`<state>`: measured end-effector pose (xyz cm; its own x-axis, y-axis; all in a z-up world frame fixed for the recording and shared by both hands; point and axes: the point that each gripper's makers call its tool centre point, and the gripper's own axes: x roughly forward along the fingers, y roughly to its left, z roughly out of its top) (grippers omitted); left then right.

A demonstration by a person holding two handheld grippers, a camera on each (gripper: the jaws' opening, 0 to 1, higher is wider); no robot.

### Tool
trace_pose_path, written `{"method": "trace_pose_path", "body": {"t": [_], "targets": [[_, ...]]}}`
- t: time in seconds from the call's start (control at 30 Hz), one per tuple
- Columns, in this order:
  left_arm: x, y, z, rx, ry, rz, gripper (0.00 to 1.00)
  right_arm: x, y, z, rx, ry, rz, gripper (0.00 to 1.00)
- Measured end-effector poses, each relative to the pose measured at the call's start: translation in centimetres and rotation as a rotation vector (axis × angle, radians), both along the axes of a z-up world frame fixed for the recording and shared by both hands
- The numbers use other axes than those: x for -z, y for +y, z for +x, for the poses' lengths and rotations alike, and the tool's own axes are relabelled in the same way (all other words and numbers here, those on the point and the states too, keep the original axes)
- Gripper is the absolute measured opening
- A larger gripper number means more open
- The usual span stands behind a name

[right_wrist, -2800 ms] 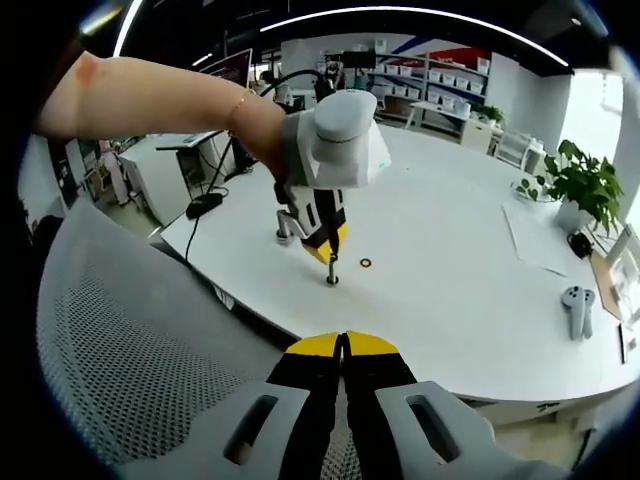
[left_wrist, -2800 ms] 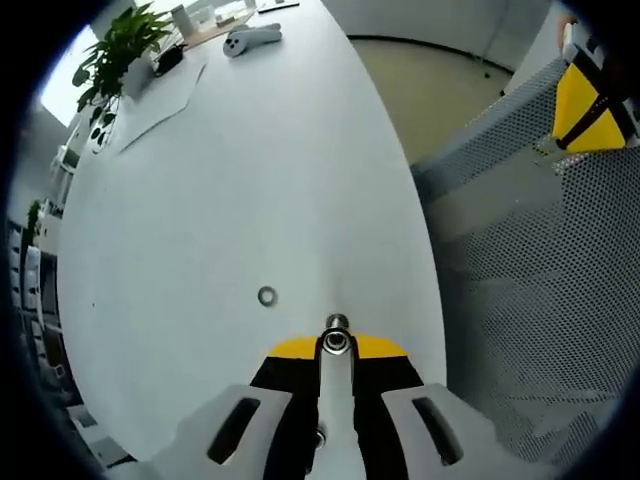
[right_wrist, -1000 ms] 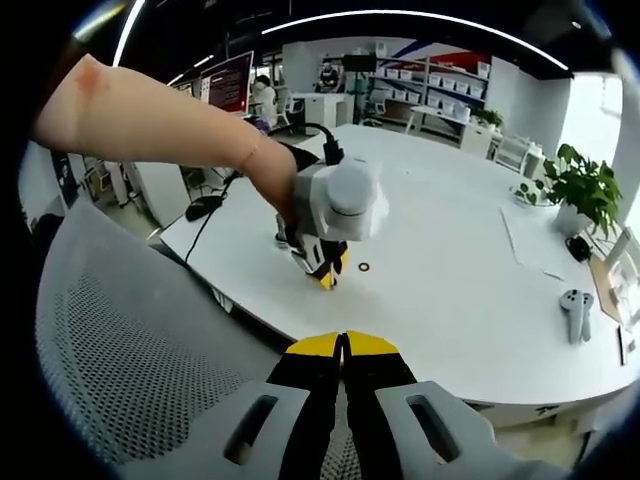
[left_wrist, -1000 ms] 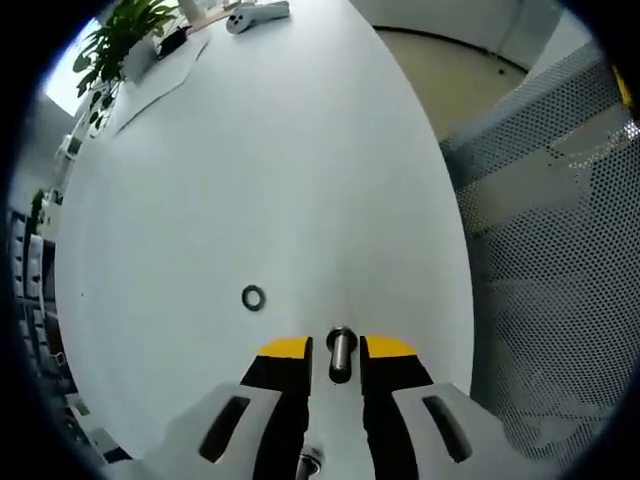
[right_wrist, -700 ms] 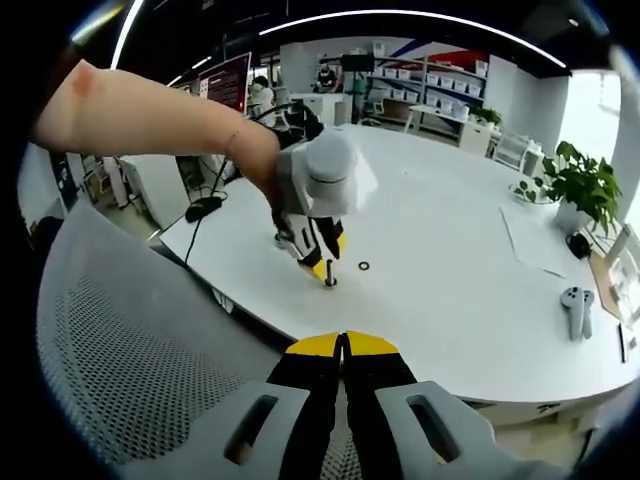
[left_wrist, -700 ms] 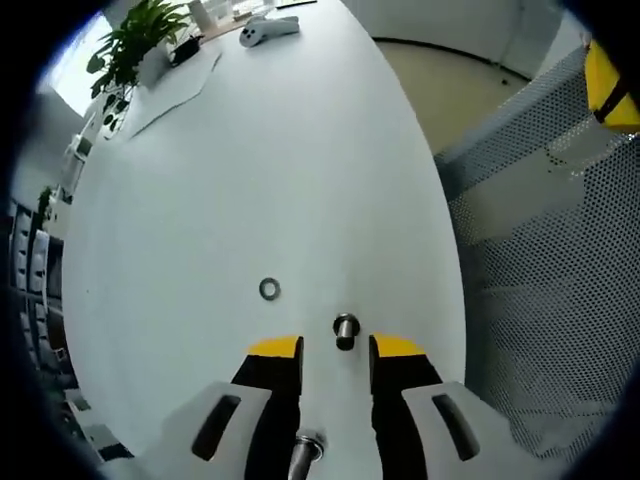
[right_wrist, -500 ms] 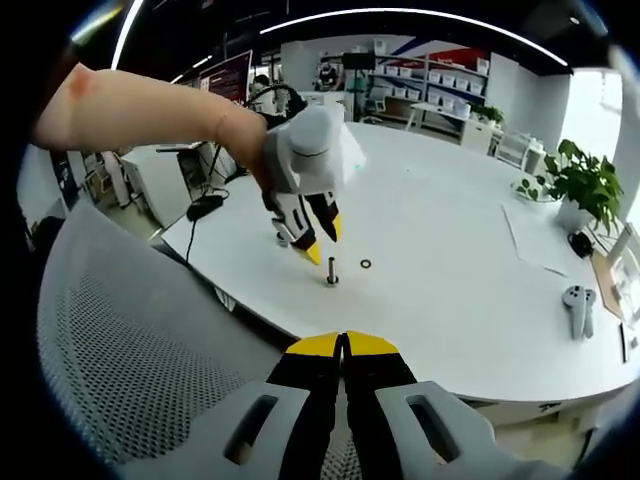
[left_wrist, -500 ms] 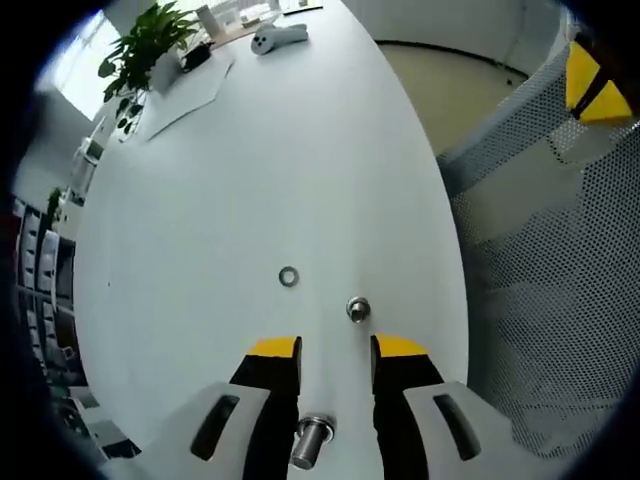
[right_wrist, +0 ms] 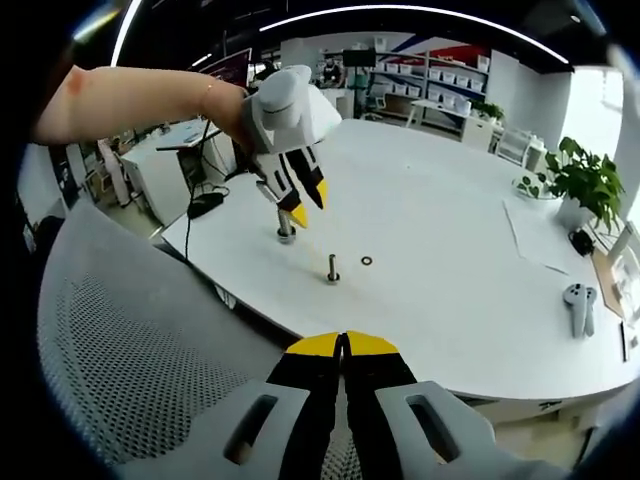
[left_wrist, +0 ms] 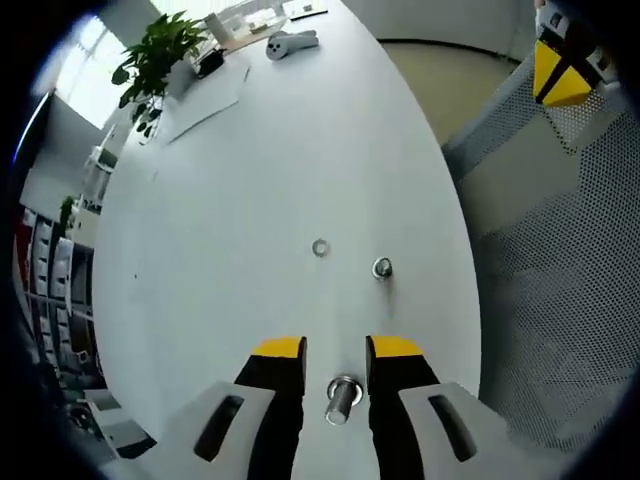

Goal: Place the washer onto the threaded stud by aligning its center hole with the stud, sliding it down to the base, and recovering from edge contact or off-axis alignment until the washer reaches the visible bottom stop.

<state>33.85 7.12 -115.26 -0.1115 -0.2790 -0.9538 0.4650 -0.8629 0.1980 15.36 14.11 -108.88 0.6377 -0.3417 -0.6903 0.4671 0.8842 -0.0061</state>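
On the white oval table (left_wrist: 250,180), the small metal ring washer (left_wrist: 320,247) lies free at nine o'clock of the upright threaded steel stud (left_wrist: 382,267); the released left gripper (left_wrist: 335,350) must next grasp it, the right gripper (right_wrist: 343,346) clenched empty.

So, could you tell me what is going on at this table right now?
A person is working with two handheld claws at a white table. The left claw hangs open above the table, holding nothing. Below it, the threaded stud stands upright on the table, and the washer lies flat beside it, not yet on the stud. A second stud stands under the left claw. The right claw sits shut, back over a mesh chair.
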Motion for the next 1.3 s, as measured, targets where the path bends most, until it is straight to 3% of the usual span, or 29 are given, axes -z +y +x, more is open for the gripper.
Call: {"method": "trace_pose_path", "body": {"t": [0.27,0.57,0.8,0.9,1.0,1.3], "targets": [[0.1,-2.3,1.0,-0.023,0.014,0.009,0.20,0.0,0.0,0.0,0.002,-0.002,0.003,0.04],[0.6,-4.0,-0.6,-0.051,0.067,0.029,0.17,0.0,0.0,0.0,0.004,-0.004,0.003,0.04],[2.5,-5.2,-2.1,-0.076,0.088,0.067,0.16,-0.1,0.0,0.0,0.011,-0.010,-0.002,0.04],[2.9,-4.8,-3.3,-0.067,0.089,0.075,0.16,-0.2,-0.1,0.0,0.011,-0.013,-0.004,0.04],[3.9,-5.0,-3.6,-0.054,0.084,0.087,0.16,0.2,0.1,-0.1,-0.001,0.009,0.012,0.04],[6.7,-6.7,-4.4,-0.050,0.089,0.119,0.13,0.1,0.0,0.0,0.007,-0.002,0.009,0.04]]}}
